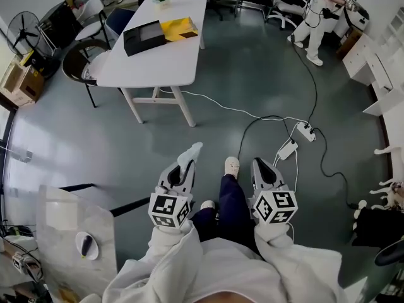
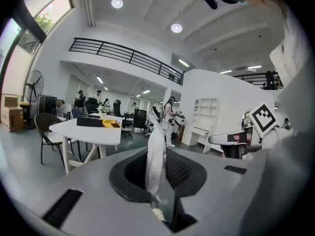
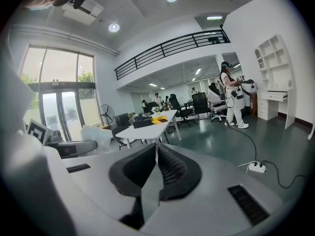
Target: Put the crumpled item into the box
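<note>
Both jaws closed: L gripper pinches crumpled item, R gripper empty.

no readable text, brand or number in any view, only wordless black-and-white square markers on left gripper, right gripper

- Bright or dim?
- Bright, evenly lit by round ceiling lamps and daylight through tall windows. Soft sheen on the grey floor, faint shadows only.
- Sharp?
- Mostly — heavy fisheye bending and black corners in both gripper views, slightly soft on the near left gripper and right gripper.
</note>
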The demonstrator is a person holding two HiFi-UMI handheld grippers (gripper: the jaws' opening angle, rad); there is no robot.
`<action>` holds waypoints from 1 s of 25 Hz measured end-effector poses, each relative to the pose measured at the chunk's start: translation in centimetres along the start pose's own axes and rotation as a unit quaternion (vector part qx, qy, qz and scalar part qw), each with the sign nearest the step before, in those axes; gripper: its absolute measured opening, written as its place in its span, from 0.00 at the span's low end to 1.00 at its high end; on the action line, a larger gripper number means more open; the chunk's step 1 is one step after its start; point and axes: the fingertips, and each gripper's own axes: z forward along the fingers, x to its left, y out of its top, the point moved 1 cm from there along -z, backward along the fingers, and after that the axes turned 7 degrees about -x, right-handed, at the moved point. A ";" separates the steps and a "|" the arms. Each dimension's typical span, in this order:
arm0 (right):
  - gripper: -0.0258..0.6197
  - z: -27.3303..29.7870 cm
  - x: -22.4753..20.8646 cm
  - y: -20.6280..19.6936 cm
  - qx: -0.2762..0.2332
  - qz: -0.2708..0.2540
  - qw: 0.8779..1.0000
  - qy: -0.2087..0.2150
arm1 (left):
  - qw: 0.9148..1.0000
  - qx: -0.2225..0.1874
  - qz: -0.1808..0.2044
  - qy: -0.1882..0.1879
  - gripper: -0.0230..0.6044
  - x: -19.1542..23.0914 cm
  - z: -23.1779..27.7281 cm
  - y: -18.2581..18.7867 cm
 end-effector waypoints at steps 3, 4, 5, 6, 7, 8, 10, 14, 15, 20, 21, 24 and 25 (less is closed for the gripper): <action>0.10 1.9 -0.3 0.0 0.007 0.001 1.000 0.012 | 1.000 0.002 -0.003 0.012 0.13 0.9 1.3 -0.1; 0.10 2.6 -0.4 0.1 0.009 0.002 1.000 0.017 | 1.000 0.003 -0.005 0.016 0.13 1.2 1.9 0.0; 0.10 3.4 -0.6 0.3 0.010 0.002 1.000 0.022 | 1.000 0.003 -0.005 0.018 0.13 1.5 2.5 0.1; 0.10 4.1 -0.8 0.7 0.010 0.000 1.000 0.025 | 1.000 0.003 -0.003 0.019 0.13 1.8 3.1 0.4; 0.10 5.0 -1.2 1.2 0.010 -0.002 1.000 0.028 | 1.000 0.002 -0.001 0.021 0.13 2.1 3.9 0.7; 0.10 5.8 -1.6 1.6 0.010 -0.003 1.000 0.030 | 1.000 0.000 0.000 0.023 0.13 2.4 4.7 1.1; 0.10 7.4 -2.5 2.4 0.013 -0.003 0.999 0.033 | 1.000 -0.004 -0.002 0.030 0.13 3.0 6.4 1.6; 0.10 10.9 -4.3 4.3 0.010 -0.010 0.999 0.043 | 0.999 -0.010 -0.002 0.038 0.13 4.1 10.0 2.6; 0.10 11.8 -4.7 4.8 0.009 -0.014 0.999 0.046 | 0.999 -0.012 -0.002 0.040 0.13 4.4 11.0 2.8; 0.10 15.8 -7.0 6.3 0.011 -0.018 0.998 0.059 | 0.999 -0.024 0.001 0.046 0.13 5.3 15.9 4.2; 0.10 16.6 -7.4 6.6 0.012 -0.018 0.998 0.061 | 0.999 -0.025 0.001 0.048 0.13 5.4 16.8 4.4; 0.10 18.6 -8.5 7.5 0.012 -0.020 0.997 0.069 | 0.998 -0.026 0.001 0.053 0.13 5.7 18.8 4.9; 0.10 19.2 -8.9 7.7 0.012 -0.020 0.997 0.071 | 0.998 -0.025 0.001 0.056 0.13 5.9 19.4 4.9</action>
